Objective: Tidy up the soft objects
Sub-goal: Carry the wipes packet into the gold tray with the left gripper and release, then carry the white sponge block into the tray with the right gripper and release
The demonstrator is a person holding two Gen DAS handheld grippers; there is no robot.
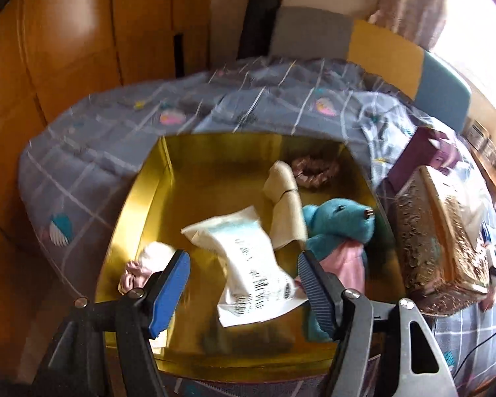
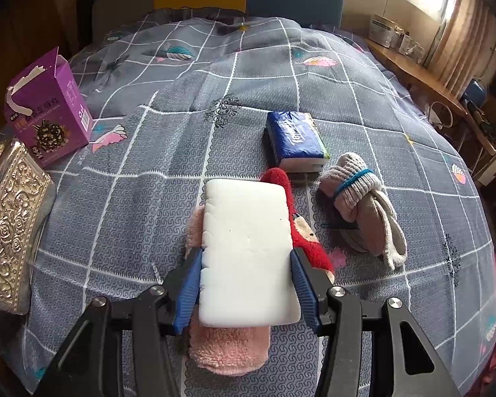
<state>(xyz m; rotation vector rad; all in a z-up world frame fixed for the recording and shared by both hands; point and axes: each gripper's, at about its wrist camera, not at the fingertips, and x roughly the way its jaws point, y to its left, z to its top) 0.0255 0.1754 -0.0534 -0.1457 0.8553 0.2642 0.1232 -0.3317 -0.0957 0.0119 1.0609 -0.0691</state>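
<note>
Here the left hand-held gripper point(image 1: 244, 284) hangs over a gold box point(image 1: 142, 205) with its jaws spread wide. A white packet with dark print point(image 1: 248, 264) sits between the two blue pads, but the pads do not press on it. It looks blurry. Near it in the box lie a teal teddy bear point(image 1: 337, 221), a beige cloth piece point(image 1: 286, 205), a brown hair tie point(image 1: 314, 172) and, by the left pad, a pink and white soft thing point(image 1: 145, 264).

The right hand-held gripper point(image 2: 246, 284) holds a white sponge block point(image 2: 248, 251), one pad pressed on each long side. Right under the sponge lie a fluffy pink sock point(image 2: 228, 350) and a red sock point(image 2: 301, 231). A little further off are a rolled pair of knit gloves point(image 2: 357, 205) and a blue tissue pack point(image 2: 294, 139).

All of this rests on a bed with a grey checked quilt point(image 2: 148, 205). A purple carton point(image 2: 49, 112) and an embossed gold lid point(image 2: 10, 218) stand at the left. Behind the bed is a headboard point(image 1: 380, 43) in grey, yellow and teal, with wooden cupboards point(image 1: 66, 49) beside it.
</note>
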